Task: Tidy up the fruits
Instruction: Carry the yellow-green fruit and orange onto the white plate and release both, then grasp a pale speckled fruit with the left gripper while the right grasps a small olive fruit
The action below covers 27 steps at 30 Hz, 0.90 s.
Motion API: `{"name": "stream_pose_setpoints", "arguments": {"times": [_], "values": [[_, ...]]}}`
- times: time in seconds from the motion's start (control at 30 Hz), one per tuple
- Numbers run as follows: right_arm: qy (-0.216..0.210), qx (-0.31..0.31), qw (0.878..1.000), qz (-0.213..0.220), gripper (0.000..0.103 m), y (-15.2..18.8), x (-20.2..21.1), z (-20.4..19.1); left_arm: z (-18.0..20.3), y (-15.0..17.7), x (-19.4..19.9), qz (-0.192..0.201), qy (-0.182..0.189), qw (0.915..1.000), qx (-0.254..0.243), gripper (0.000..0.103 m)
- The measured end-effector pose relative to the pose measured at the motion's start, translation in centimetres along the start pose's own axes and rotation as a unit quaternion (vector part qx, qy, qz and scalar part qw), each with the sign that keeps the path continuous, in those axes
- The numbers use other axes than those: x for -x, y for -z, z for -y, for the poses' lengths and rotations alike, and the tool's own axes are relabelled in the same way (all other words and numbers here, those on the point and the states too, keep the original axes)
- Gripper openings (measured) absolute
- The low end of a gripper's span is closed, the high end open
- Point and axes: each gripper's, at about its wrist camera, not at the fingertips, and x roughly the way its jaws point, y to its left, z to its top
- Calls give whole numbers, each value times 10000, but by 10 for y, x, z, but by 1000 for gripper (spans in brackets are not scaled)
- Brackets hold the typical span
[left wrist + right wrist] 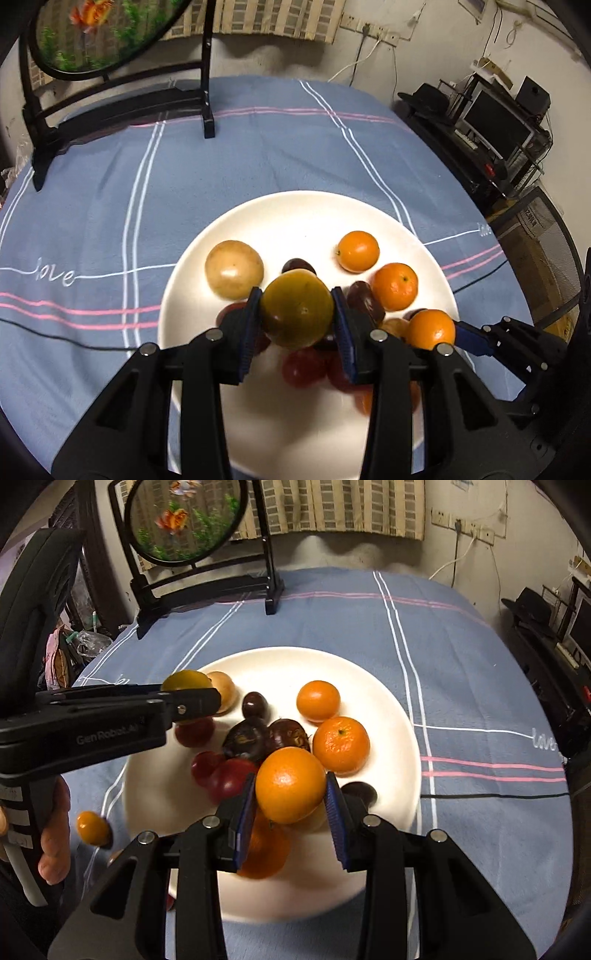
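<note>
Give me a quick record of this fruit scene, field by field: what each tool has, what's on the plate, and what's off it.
left tool: shut on a greenish-yellow citrus, held above the plate
right tool: shut on an orange, also above the plate
plate: white, on a blue striped tablecloth
on plate: oranges, dark plums, red fruits, one tan round fruit
off plate: one small orange fruit on the cloth near the person's hand

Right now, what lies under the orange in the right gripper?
Under the orange in the right gripper: another orange fruit on the white plate. Anything directly beneath is covered.
</note>
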Motion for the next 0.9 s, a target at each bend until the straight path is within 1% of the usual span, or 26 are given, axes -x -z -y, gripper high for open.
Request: {"name": "stream_pose_setpoints", "arguments": {"times": [0.07,0.1,0.13,0.17,0.23,0.3,0.33,0.4,0.5,0.57,0.63,0.73,0.8,0.9], "values": [[-25,-7,10000,77,36,-3,-3,1,1,-4,-7,-50,-50,10000,-37,39],[-21,5,9999,111,43,-5,-5,2,1,-7,-9,-69,-68,9999,-29,42],[80,24,9999,137,51,-6,-5,3,-1,-10,-8,-44,-45,10000,29,57],[189,16,9997,159,65,-6,-4,3,-2,-10,-2,42,-18,10000,75,67],[268,36,9994,237,65,-4,6,3,-3,-10,16,282,-11,9996,79,69],[316,53,9992,220,65,0,16,3,-4,-7,33,404,-50,9991,79,71],[350,48,9992,196,65,4,25,2,-5,-3,45,462,-39,9989,91,73],[274,23,9994,185,66,14,38,0,-5,10,65,545,32,9985,66,76],[78,-64,9997,227,67,39,61,-9,-4,38,92,647,-34,9979,15,79],[7,-99,9996,252,67,52,72,-15,-6,64,107,696,-18,9976,55,80],[-91,-141,9994,289,68,70,86,-25,-5,89,116,706,-33,9975,65,80],[-137,-78,9993,328,68,87,99,-41,-4,126,124,710,-106,9974,94,80],[-143,-1,9994,319,72,95,104,-50,-5,145,126,668,-126,9976,118,80],[-141,137,9994,281,73,106,109,-63,-15,173,131,572,-114,9979,276,80]]}}
